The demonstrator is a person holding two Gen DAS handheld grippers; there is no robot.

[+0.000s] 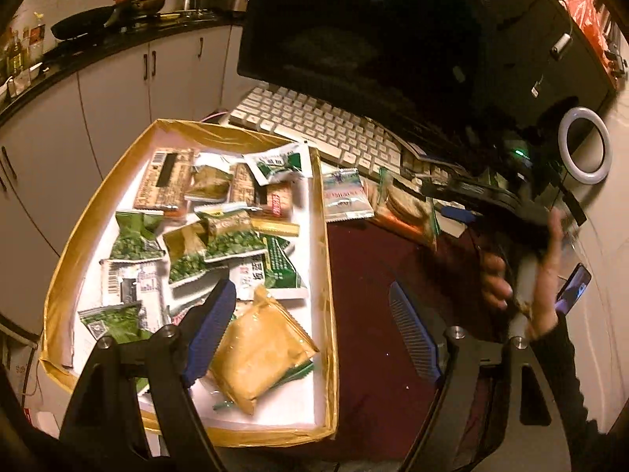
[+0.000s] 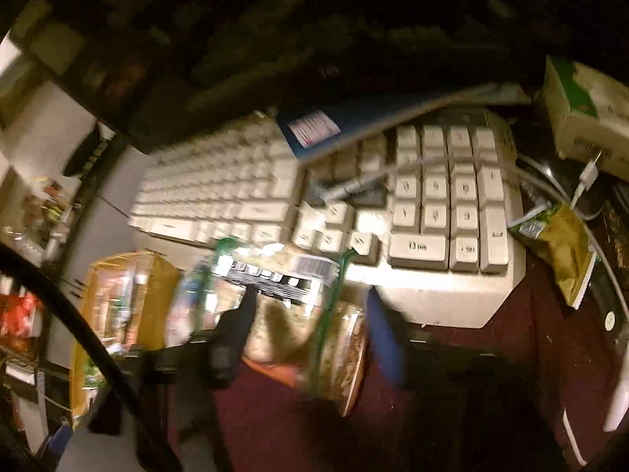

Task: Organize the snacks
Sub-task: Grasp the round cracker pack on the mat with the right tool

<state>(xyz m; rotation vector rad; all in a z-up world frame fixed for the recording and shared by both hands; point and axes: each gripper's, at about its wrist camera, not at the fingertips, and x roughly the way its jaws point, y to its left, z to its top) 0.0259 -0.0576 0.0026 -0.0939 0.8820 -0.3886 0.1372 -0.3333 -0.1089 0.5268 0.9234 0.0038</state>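
Where right view blurs: box (gold-rimmed)

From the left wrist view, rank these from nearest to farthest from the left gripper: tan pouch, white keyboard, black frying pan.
1. tan pouch, in the gold box, beside the left gripper's left finger.
2. white keyboard, beyond the box, under the monitor.
3. black frying pan, on the far kitchen counter, upper left.

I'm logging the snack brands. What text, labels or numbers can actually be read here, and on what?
"0 ins": numpad key on the white keyboard.
Snack packets in the gold box: Chinese print and barcodes, too small to read.
Packet at the right gripper: blurred.
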